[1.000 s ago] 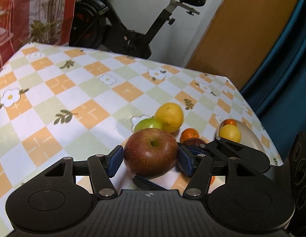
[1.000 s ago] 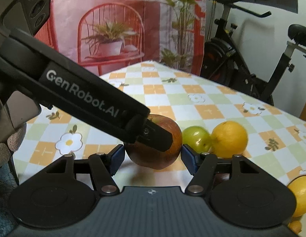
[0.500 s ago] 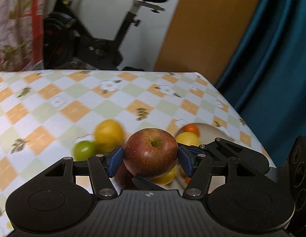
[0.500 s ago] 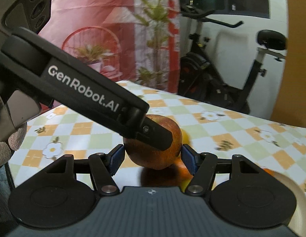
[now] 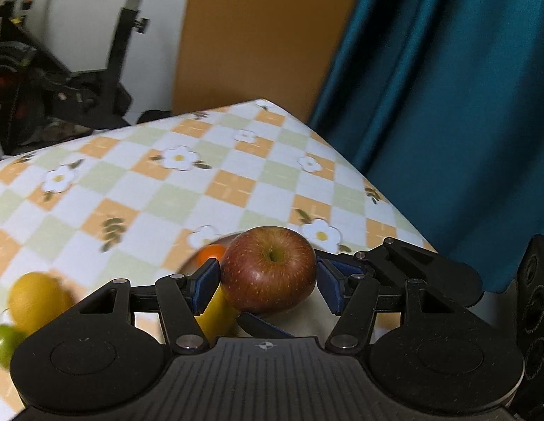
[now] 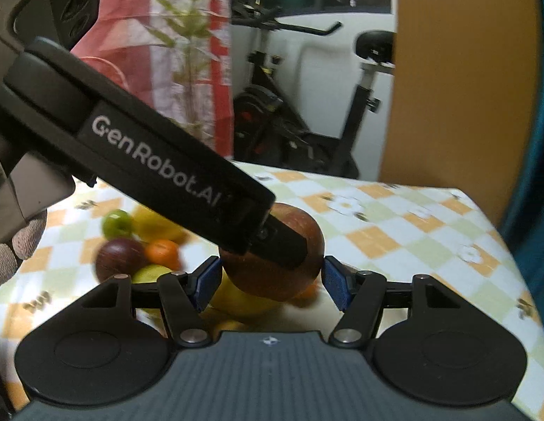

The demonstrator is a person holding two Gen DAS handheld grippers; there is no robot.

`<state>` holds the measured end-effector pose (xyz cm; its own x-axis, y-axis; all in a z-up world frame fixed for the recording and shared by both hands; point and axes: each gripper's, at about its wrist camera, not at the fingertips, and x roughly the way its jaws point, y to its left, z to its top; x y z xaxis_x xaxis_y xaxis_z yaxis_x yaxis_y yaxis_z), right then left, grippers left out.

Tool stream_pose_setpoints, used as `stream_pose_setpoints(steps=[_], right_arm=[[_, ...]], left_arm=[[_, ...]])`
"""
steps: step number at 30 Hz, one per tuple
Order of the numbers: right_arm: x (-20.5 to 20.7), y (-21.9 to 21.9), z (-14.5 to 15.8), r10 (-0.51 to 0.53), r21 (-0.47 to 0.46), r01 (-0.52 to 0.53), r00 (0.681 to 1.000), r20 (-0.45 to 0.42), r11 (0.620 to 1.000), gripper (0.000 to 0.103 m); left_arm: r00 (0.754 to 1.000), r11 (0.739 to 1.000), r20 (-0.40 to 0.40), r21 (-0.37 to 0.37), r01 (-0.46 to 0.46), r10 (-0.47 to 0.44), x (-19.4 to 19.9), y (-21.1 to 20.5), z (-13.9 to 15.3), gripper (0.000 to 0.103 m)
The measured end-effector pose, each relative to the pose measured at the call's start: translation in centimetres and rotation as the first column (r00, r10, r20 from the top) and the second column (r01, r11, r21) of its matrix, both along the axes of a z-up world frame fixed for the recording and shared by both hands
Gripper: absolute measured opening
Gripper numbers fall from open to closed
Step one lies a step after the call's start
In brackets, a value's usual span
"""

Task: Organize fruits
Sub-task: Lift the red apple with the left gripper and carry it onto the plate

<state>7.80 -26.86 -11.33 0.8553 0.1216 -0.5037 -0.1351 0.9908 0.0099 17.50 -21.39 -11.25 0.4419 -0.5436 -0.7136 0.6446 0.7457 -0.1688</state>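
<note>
**Mia:** What is the left gripper [image 5: 268,287] doing?

**Tom:** It is partly open, just as wide as the red apple [image 5: 268,273]. Its blue pads [image 5: 205,286] squeeze the apple from both sides.

**Mia:** And the right gripper [image 6: 272,284]?

**Tom:** It squeezes the same apple, crossing the left one. One left finger lies across the apple's front there.

**Mia:** Where is the apple?

**Tom:** Up in the air, right above the plate [image 5: 316,319]. An orange [image 5: 210,253] and a yellow fruit [image 5: 216,315] lie on the plate under it.

**Mia:** Which way does the apple point?

**Tom:** Its stem dimple points up. It is round, so no side is longer.

**Mia:** Is there room to move?

**Tom:** The table [image 5: 201,182] is bare behind the plate. The table edge and a blue curtain [image 5: 447,122] are close on the plate's right. A lemon [image 5: 35,294] and a green fruit [image 5: 3,342] sit well left of the plate.
</note>
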Motion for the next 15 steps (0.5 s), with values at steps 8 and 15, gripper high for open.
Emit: stream_pose_setpoints(steps=[8, 15], right_arm=[[0.5, -2.8, -2.0, -0.061, 0.001, 0.061, 0.997, -0.051, 0.998, 0.065], [1.4, -3.5, -2.8, -0.073, 0.011, 0.074, 0.995, -0.066, 0.997, 0.065]], left_arm=[[0.999, 0.999, -0.047, 0.041, 0.014, -0.012, 1.6, -2.6, -2.2, 0.064], [0.999, 0.999, -0.047, 0.055, -0.001, 0.003, 2.4, -3.1, -2.6, 0.065]])
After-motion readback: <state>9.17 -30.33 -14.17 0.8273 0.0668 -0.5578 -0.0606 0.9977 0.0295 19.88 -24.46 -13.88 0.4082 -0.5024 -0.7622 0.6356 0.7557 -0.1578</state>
